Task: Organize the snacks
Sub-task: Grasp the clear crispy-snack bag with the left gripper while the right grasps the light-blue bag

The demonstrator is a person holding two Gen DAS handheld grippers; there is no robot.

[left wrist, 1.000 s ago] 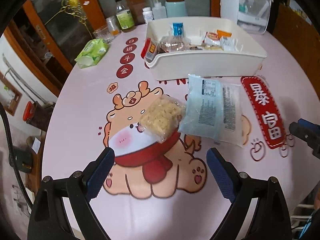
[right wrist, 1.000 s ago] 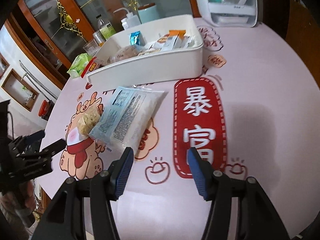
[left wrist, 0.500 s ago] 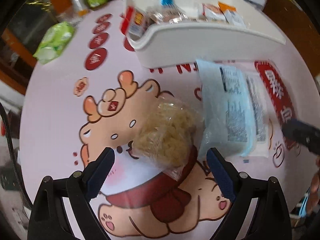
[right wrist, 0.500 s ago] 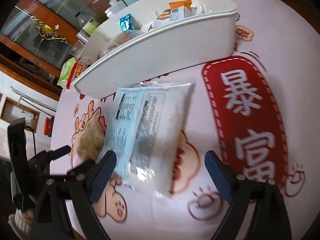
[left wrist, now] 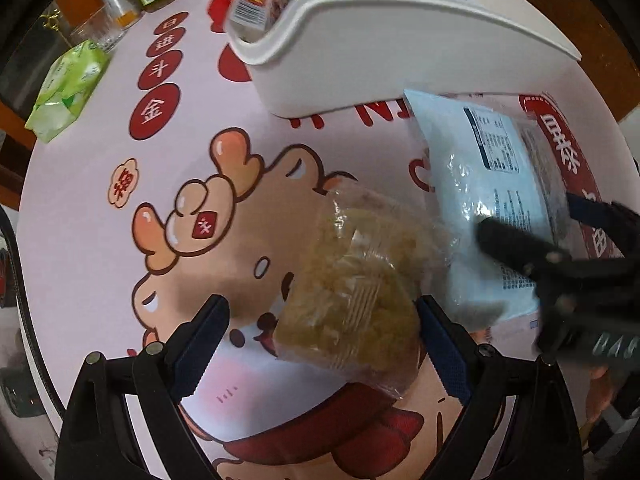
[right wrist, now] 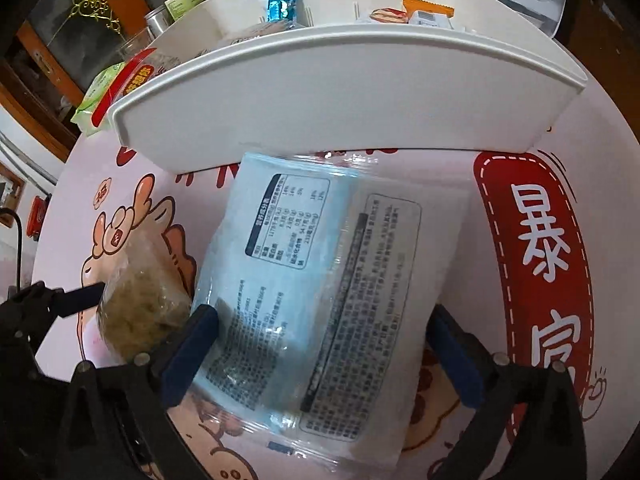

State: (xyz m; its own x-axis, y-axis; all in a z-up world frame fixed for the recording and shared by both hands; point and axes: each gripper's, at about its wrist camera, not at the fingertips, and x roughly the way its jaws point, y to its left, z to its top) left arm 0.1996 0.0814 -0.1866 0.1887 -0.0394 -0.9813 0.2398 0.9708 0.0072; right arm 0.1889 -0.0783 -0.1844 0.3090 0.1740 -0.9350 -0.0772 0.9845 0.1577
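Now lower over the table than a second before, the left gripper (left wrist: 322, 340) straddled the clear bag of yellow crisps (left wrist: 356, 292), its blue pads spread wide on either side; whether the right-hand pad touched the wrapper could not be told. A second earlier that bag lay well ahead of the fingers. Just right of it lay the pale blue packet (left wrist: 492, 200), with the right gripper (left wrist: 532, 220) reaching over it from the right edge. Beyond both stood the white bin (left wrist: 360, 52), already holding several snacks.

Seen from the right wrist, the right gripper (right wrist: 322, 340) had its jaws wide apart around the near end of the pale blue packet (right wrist: 320, 280), which a second before lay ahead and to the left of narrower-set fingers. At the left edge, the left gripper (right wrist: 80, 300) stood at the clear bag of yellow crisps (right wrist: 140, 308).

Beneath it all spread a pink tablecloth (left wrist: 80, 220) printed with a cartoon deer and red Chinese characters. A green tissue pack (left wrist: 66, 92), jars and bottles stood at the far left edge, before dark wooden cabinets.
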